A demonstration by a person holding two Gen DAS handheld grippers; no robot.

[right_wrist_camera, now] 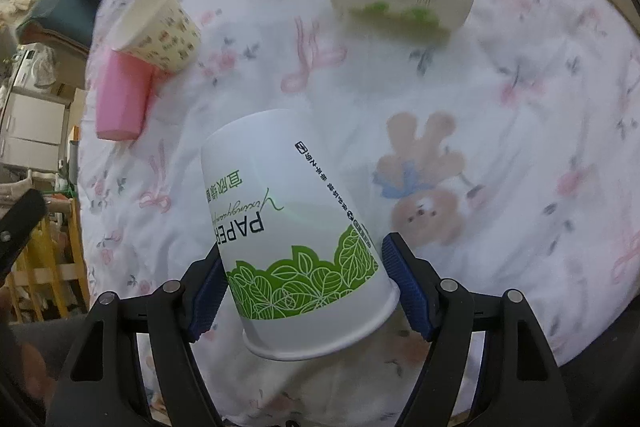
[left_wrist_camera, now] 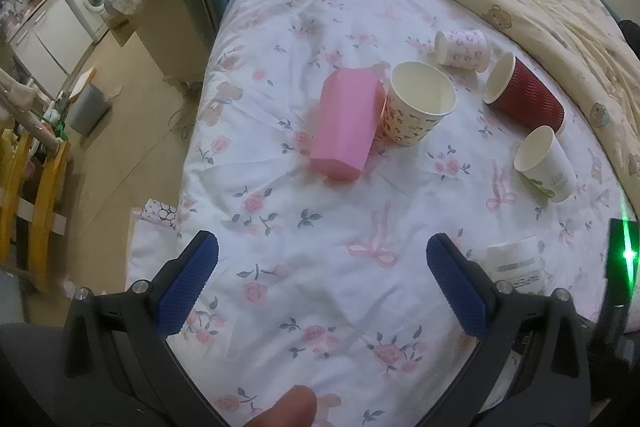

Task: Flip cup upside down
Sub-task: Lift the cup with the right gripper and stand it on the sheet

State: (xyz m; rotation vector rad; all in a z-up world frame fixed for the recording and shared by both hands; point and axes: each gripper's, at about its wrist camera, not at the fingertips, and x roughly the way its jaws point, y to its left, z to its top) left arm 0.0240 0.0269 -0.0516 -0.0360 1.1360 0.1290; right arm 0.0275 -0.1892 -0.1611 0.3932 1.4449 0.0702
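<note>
Right tongs (right_wrist_camera: 300,291): pinching white paper cup with green leaf band (right_wrist_camera: 296,239), blue pads on both flanks just above the rolled rim.
Left tongs (left_wrist_camera: 322,275): spread wide, nothing between pads; hovering over the bed (left_wrist_camera: 320,299).
Held cup, location: between right pads, over the floral sheet; contact with sheet at rim not resolvable.
Held cup, long axis: pointing away from right tongs, base far, mouth near and low; lettering reads inverted, so nearly mouth-down, slight tilt.
Nearer side: right, already gripping; left well apart, only a sliver of the cup at its view's edge.
Judgement: flip nearly complete; remaining move likely squaring the rim flat on the soft sheet before release; tipping risk on bedding.
Count, paper cups: five total. One held; one bear-print cup (left_wrist_camera: 420,103) upright; one small floral cup (left_wrist_camera: 464,50), one red ribbed cup (left_wrist_camera: 524,93), one second leaf-band cup (left_wrist_camera: 546,163), all three on their sides.
Count, pink plastic tumbler (left_wrist_camera: 346,125): one, touching the bear-print cup.
Count, tongs: two.
</note>
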